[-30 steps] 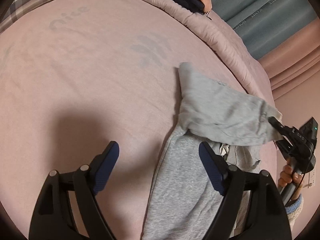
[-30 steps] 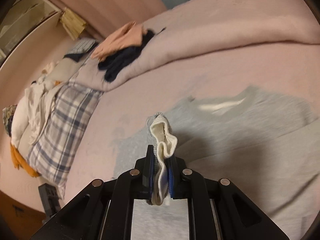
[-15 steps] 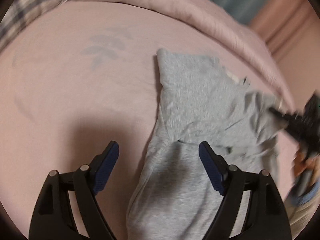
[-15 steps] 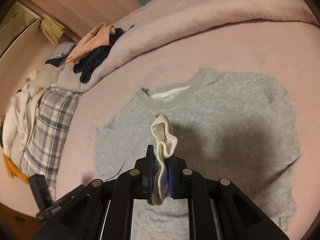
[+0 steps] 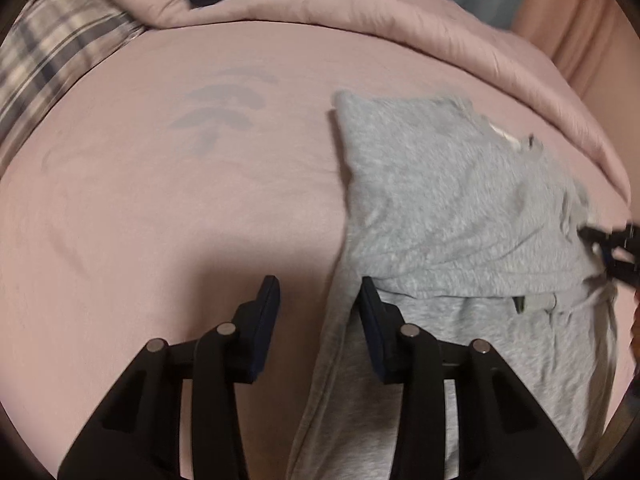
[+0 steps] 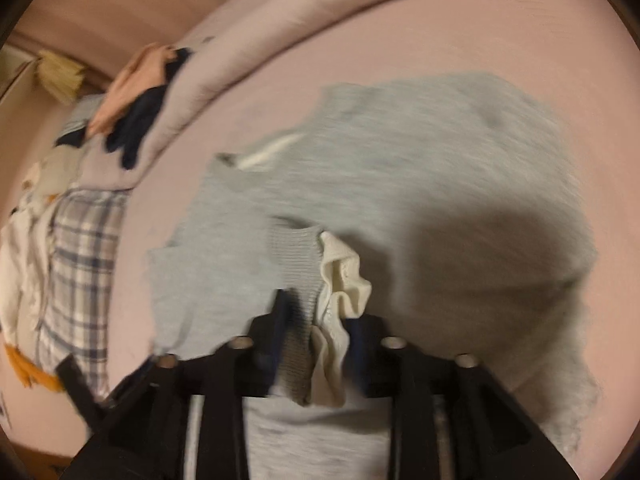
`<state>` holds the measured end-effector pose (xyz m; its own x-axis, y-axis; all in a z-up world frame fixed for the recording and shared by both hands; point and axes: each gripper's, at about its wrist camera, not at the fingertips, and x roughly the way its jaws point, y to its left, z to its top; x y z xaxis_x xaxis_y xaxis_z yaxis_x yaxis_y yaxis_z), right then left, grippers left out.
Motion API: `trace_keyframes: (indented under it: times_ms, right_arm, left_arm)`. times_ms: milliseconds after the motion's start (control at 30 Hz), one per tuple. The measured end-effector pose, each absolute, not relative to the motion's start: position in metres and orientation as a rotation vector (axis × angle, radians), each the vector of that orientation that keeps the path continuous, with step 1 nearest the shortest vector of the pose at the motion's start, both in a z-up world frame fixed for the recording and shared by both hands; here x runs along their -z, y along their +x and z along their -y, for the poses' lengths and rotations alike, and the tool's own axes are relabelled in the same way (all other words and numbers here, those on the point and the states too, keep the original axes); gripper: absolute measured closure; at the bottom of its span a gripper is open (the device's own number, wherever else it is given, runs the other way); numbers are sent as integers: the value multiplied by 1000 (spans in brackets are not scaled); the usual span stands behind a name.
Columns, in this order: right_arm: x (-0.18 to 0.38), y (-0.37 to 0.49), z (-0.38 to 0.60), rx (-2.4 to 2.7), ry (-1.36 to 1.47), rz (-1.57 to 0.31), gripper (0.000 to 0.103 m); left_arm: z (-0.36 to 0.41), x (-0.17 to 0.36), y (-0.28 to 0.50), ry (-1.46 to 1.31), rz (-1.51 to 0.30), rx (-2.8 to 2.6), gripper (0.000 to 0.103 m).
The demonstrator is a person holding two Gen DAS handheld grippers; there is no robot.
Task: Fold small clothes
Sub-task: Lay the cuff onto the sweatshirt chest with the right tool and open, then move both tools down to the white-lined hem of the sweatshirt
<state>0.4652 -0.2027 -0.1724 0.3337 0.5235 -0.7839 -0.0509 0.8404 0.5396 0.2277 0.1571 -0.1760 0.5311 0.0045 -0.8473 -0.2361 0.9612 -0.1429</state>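
Pink bedding (image 5: 168, 208) covers the whole work surface, with a rolled pink duvet (image 5: 400, 16) along its far edge and a plaid pillow (image 5: 52, 52) at the far left. On the sheet lies the grey sweatshirt (image 5: 432, 208), its upper part folded over the lower so that the body shows two layers; a pale neck label peeks out near its far edge.

The left gripper (image 5: 318, 304) hangs low over the garment's near left edge with its jaws partly apart; the blue-padded fingers (image 5: 266, 312) straddle the edge of the cloth, and whether they touch the fabric cannot be told. The right gripper (image 6: 316, 332) has its jaws spread a little, with the ribbed grey cuff (image 6: 296, 264) and its cream lining bunched between them; motion blur makes it unclear whether the pads press on the cloth or have let go.

In the left wrist view the right gripper is only a dark smear at the right edge. Dark and peach clothes (image 6: 136, 96) lie heaped on the duvet, blurred, and both views are soft throughout
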Motion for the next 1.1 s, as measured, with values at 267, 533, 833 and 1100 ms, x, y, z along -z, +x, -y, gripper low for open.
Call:
trace_keyframes:
  times_ms: [267,533,833,1100]
  right_arm:
    - [137,441,221,-269,321,-1033,66]
    - [125,436,195,-415,307,-953,66]
    - [157,436,170,-468,256,-1029,68]
    - [143,415,184,-514,262,-1014,68]
  left_arm:
    - [-165,164,206,-273,-1006,-157,57]
    - [-144,133,238,-396,-920,-1,49]
    - [-135,177,320,-520,-1050,58,70]
    - [-133,157,302,-460,-999,64,55]
